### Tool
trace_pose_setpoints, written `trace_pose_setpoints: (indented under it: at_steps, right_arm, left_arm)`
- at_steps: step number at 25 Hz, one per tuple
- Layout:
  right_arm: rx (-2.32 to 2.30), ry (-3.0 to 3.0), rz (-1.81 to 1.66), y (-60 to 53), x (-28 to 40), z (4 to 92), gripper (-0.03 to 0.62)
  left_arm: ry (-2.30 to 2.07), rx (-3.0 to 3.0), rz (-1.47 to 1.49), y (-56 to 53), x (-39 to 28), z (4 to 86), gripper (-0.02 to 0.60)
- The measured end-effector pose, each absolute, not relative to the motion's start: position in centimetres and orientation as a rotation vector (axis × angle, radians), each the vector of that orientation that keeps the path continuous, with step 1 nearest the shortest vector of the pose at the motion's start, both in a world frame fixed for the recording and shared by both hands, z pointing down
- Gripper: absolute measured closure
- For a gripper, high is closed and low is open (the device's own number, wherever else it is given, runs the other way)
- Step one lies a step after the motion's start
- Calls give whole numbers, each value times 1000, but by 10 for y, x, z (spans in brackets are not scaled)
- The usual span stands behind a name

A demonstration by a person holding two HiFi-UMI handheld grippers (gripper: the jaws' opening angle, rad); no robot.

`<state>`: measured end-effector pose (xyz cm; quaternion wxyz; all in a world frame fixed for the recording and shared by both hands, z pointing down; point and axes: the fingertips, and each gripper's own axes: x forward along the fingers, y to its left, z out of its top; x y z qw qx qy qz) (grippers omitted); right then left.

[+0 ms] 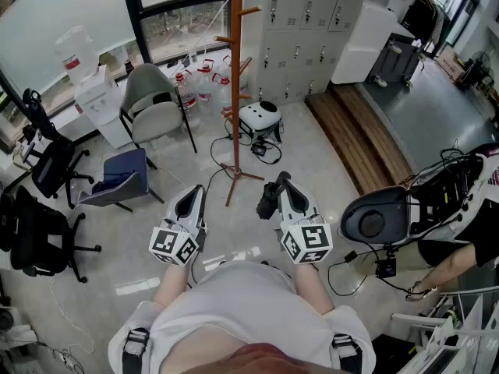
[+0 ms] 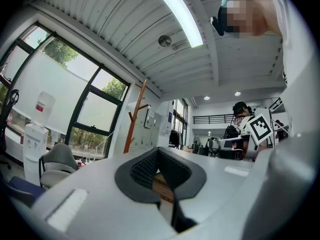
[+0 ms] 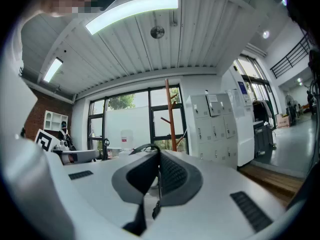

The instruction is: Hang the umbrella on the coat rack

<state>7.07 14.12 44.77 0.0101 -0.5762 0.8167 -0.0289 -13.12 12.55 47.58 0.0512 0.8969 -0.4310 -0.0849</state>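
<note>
The orange-brown coat rack (image 1: 236, 92) stands on the floor straight ahead of me, and its pegs are bare. It also shows as a tall post (image 2: 132, 119) by the windows in the left gripper view and behind the jaws (image 3: 171, 114) in the right gripper view. My right gripper (image 1: 282, 179) (image 3: 159, 154) is held level and shut on the thin black strap (image 3: 142, 148) of the folded black umbrella (image 1: 269, 199), which hangs at its left side. My left gripper (image 1: 197, 192) (image 2: 159, 151) is beside it, shut and empty. Both are short of the rack's base.
A grey chair (image 1: 152, 104) and a blue seat (image 1: 125, 178) stand left of the rack. Water bottles (image 1: 203, 80) and a white device with cables (image 1: 260, 119) lie behind it. Grey lockers (image 1: 304, 29) line the back. A grey machine (image 1: 374, 220) and a person's arm (image 1: 452, 267) are at right.
</note>
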Motion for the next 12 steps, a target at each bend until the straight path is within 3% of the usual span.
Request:
trace_pose_setpoints:
  at_steps: [12]
  right_arm:
    - [-1794,2582,-106,141,69,456,583]
  left_arm:
    - [-1313,2731,-242,127,-127,479,571]
